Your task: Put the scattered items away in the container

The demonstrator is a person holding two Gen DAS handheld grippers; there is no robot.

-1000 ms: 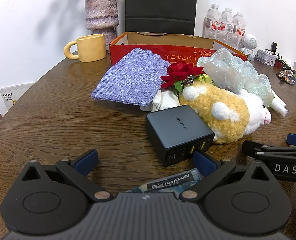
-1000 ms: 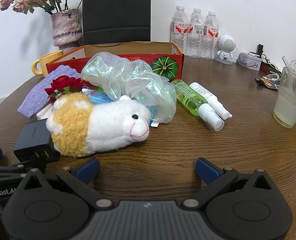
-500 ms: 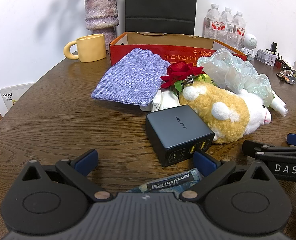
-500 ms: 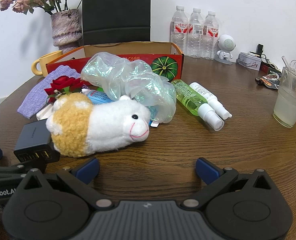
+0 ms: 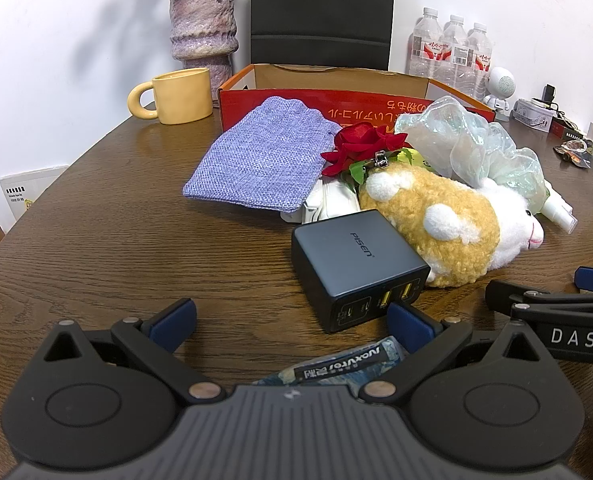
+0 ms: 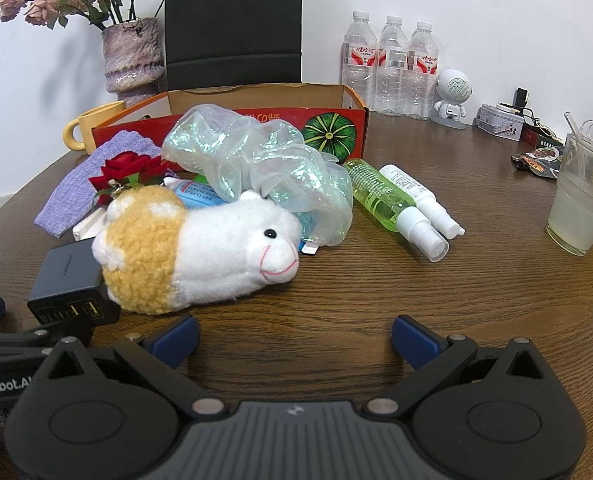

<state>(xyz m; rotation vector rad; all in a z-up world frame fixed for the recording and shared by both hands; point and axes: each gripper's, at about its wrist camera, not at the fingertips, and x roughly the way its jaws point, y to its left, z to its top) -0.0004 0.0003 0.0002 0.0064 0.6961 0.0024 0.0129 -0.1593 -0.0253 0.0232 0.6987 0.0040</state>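
The left claw hovers low over the wooden table, its blue-tipped fingers spread wide and grasping nothing; the right claw hangs beside it, likewise released and empty. Compared with a second ago, nothing has changed: neither claw has shifted, and every item lies where it lay. I take that to mean the tidying has not started, with the whole heap outside the container and both claws paused before a first pick.

Just ahead of the left claw's right-hand finger sits the black charger, almost touching that fingertip. A printed packet lies flat between the left claw's fingers, close in against its body. Beyond the charger, leaning on it, rests the plush sheep, which is just ahead and to the left of the right claw. Farther ahead of the left claw lie the purple cloth pouch and the red fabric rose; the iridescent wrap heaps up behind the sheep. Ahead and to the right of the right claw two spray bottles lie side by side, touching. The red cardboard box stands open at the far side of the pile, well beyond both claws.
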